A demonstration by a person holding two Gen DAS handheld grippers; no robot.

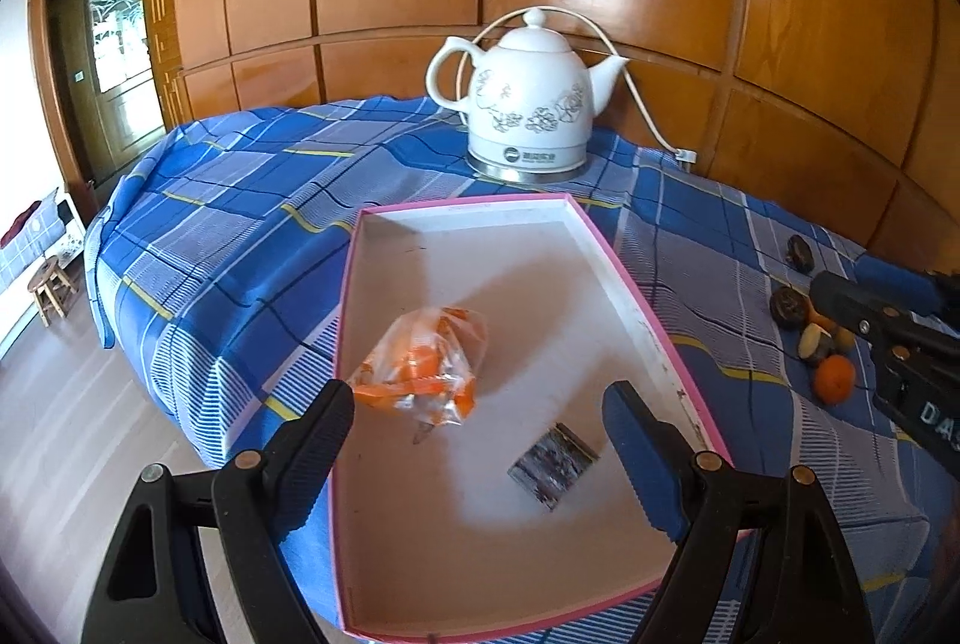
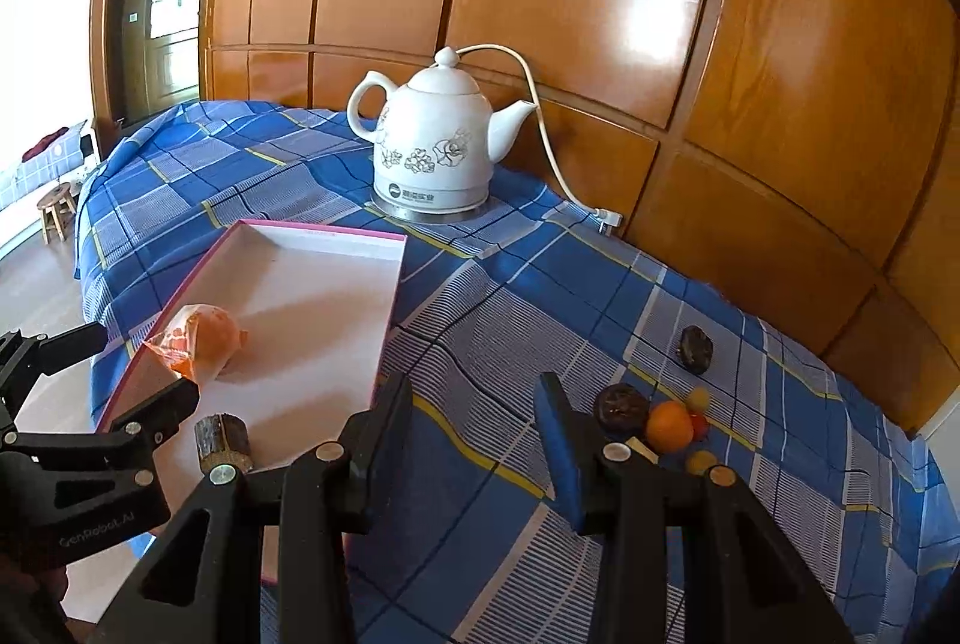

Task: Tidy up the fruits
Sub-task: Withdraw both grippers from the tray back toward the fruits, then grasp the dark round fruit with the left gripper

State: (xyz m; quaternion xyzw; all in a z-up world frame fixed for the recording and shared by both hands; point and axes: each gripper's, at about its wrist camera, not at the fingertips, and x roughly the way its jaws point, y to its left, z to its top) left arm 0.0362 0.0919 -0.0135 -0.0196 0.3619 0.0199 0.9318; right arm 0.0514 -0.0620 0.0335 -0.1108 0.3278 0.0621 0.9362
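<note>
A pink-rimmed white tray lies on the blue plaid cloth. In it rest an orange in a clear plastic bag and a small dark block. My left gripper hovers open over the tray's near end, nothing between its fingers. To the right of the tray lies a small pile of fruit: an orange, a dark round fruit and small yellow ones. Another dark fruit lies apart, farther back. My right gripper stands open just left of the pile, over bare cloth, holding nothing.
A white ceramic kettle with a cord and plug stands behind the tray against the wooden wall panels. The table's edge drops to the floor on the left, where a small stool stands.
</note>
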